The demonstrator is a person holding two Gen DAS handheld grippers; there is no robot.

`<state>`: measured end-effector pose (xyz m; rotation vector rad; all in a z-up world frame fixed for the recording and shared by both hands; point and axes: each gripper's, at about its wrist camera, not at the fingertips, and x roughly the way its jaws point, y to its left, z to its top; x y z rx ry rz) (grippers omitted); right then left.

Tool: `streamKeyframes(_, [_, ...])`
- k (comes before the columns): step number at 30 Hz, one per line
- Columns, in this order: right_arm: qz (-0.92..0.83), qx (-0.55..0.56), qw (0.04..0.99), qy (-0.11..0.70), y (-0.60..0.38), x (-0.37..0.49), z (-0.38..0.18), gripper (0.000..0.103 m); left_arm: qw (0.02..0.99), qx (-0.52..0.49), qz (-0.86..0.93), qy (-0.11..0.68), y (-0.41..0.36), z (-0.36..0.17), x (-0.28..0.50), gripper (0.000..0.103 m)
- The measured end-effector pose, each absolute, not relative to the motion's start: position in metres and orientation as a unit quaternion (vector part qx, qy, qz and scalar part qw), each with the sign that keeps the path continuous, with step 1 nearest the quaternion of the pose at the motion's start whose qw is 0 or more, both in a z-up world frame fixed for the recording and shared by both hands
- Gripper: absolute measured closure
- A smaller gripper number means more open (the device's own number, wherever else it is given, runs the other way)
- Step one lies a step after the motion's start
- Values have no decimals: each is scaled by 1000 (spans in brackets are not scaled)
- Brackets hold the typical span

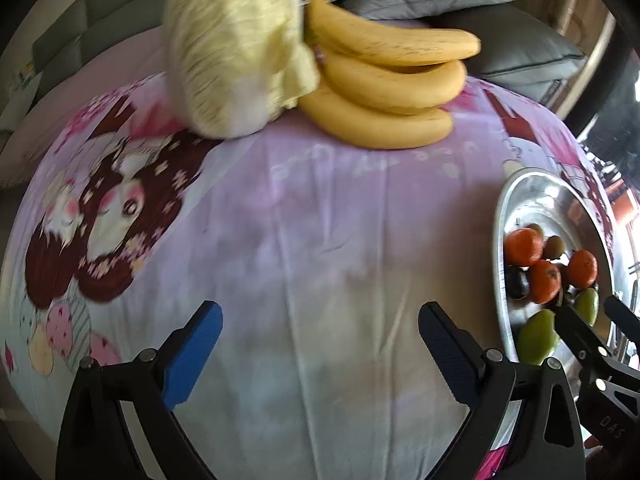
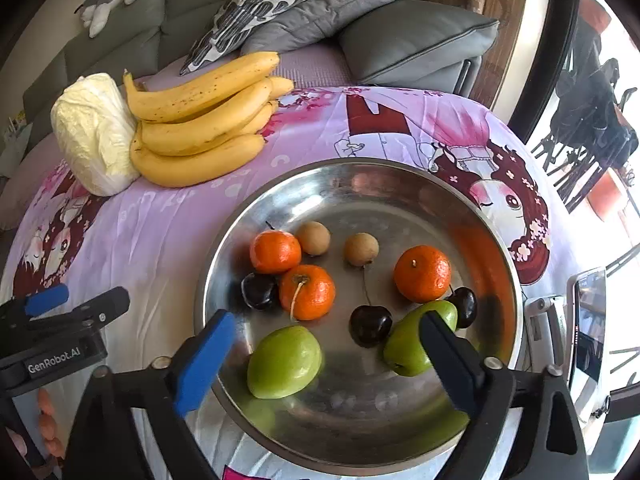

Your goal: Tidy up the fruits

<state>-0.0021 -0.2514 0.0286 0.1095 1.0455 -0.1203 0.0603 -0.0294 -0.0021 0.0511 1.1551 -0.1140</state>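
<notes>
Purple cartoon cloth (image 2: 160,240) covers table w/ steel bowl (image 2: 500,240) of fruit. Right gripper (image 2: 324,340), jaws wide & empty, hovers nearest; green fruit (image 2: 285,362) just ahead at 12 o'clock, long axis crosswise. Left gripper (image 1: 320,332) wide, empty; bananas (image 1: 384,80) at 12.

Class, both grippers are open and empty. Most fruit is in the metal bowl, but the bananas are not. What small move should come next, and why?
Probably move the left gripper forward toward the bananas. They lie on the cloth beside the cabbage, outside the metal bowl, which already holds tangerines, cherries and green fruits. Its jaws are open and empty, facing that bunch.
</notes>
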Motion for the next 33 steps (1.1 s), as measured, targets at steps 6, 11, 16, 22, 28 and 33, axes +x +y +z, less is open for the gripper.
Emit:
streamKeyframes(6, [-53, 44, 865, 496, -243, -1, 25, 0, 836, 34, -13, 547, -14, -7, 51, 5])
streamKeyframes(11, [-52, 37, 870, 489, -238, -6, 25, 0, 833, 17, -3, 553, -5, -11, 43, 5])
streamKeyframes(16, [-51, 35, 871, 487, -233, -15, 24, 0, 833, 31, 5, 552, -3, -13, 28, 5])
streamKeyframes(22, [-49, 37, 868, 493, -229, -32, 17, 0, 833, 39, -1, 552, -4, -18, 7, 5])
streamKeyframes(28, [-51, 39, 870, 488, -226, -51, 18, 0, 834, 42, 5, 551, 0, -19, -6, 5])
streamKeyframes(33, [-54, 36, 870, 489, -226, -62, 17, 0, 838, 32, 18, 545, 6, -17, -11, 5])
